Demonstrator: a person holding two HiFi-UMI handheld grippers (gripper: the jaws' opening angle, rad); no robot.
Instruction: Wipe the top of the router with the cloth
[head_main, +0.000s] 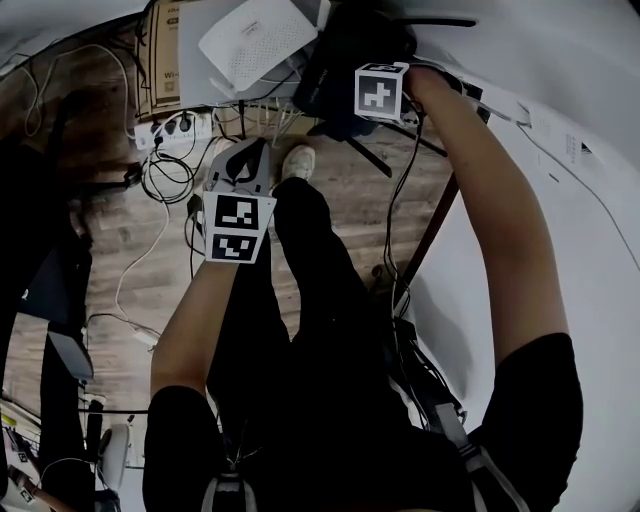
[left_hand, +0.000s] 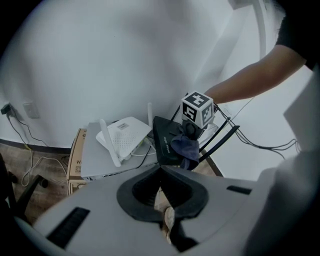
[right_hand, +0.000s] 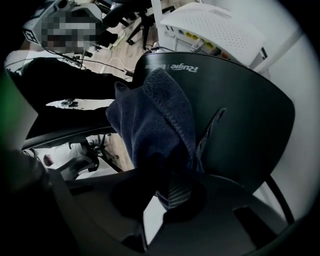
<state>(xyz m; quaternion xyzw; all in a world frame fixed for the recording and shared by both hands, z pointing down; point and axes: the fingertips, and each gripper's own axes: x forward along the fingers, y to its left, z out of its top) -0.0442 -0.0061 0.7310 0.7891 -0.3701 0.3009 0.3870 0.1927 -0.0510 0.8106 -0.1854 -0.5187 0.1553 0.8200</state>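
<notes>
The black router (right_hand: 245, 115) lies tilted on a grey box, its antennas (left_hand: 220, 140) sticking out to the right. A dark blue cloth (right_hand: 155, 112) is draped over the router's top near its printed edge. My right gripper (right_hand: 172, 192) is shut on the cloth and presses it against the router; its marker cube (head_main: 380, 90) sits over the router (head_main: 335, 60) in the head view. The left gripper view shows the cloth (left_hand: 184, 147) bunched on the router (left_hand: 165, 142) under that cube. My left gripper (left_hand: 162, 200) hangs back above the floor, shut with nothing in it.
A white router (head_main: 258, 40) with cables lies beside the black one on the grey box (left_hand: 95, 160), which rests on a cardboard carton (head_main: 165, 55). A power strip (head_main: 175, 128) and loose cables cover the wood floor. A white wall (head_main: 580, 200) runs along the right.
</notes>
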